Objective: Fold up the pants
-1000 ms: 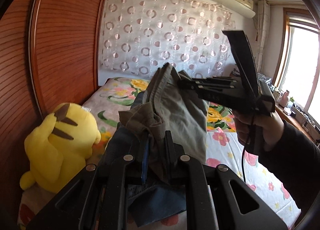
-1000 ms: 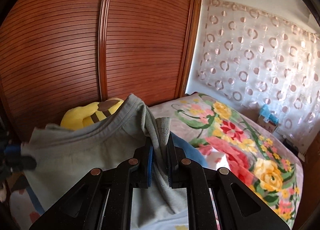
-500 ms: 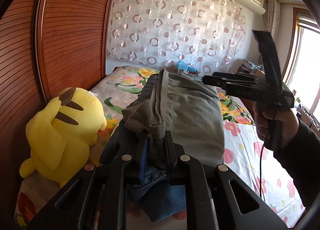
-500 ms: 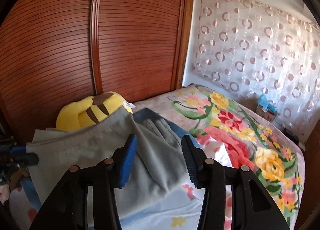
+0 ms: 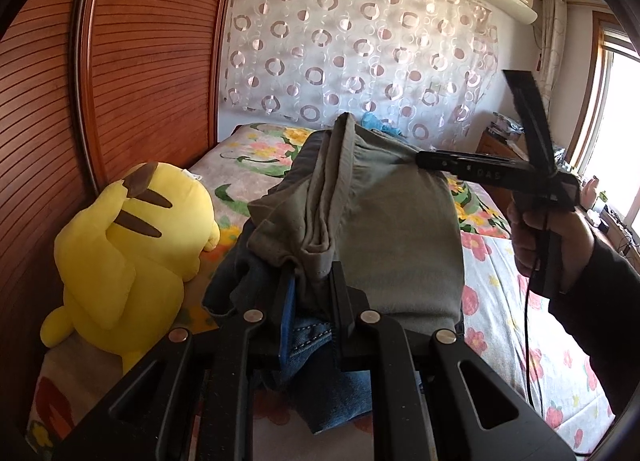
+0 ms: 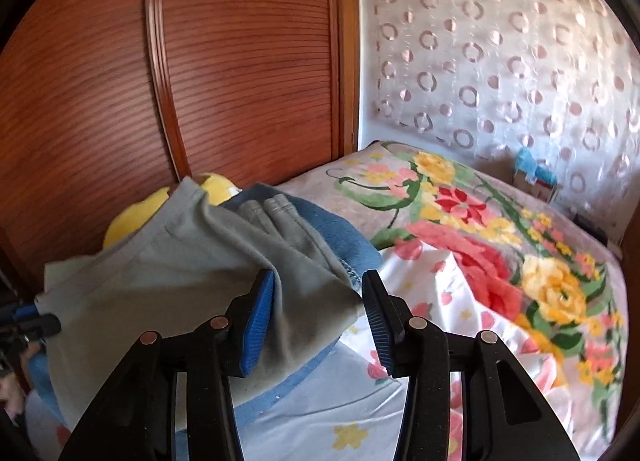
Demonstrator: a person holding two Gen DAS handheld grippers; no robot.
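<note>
Along the bed's [image 6: 500,261] wardrobe-side edge, grey pants [image 5: 384,229] lie folded over blue jeans [image 5: 332,377], beside a yellow plush toy [image 5: 128,245]. Left gripper [image 5: 310,293] is clamped on a bunched corner of the pants, fabric pinched between its pads. Right gripper [image 6: 318,313] stands with jaws apart, the pants' edge lying loose between them; whether a pad touches cloth is hard to tell. Floral sheet covers the rest of the bed toward the far corner.
</note>
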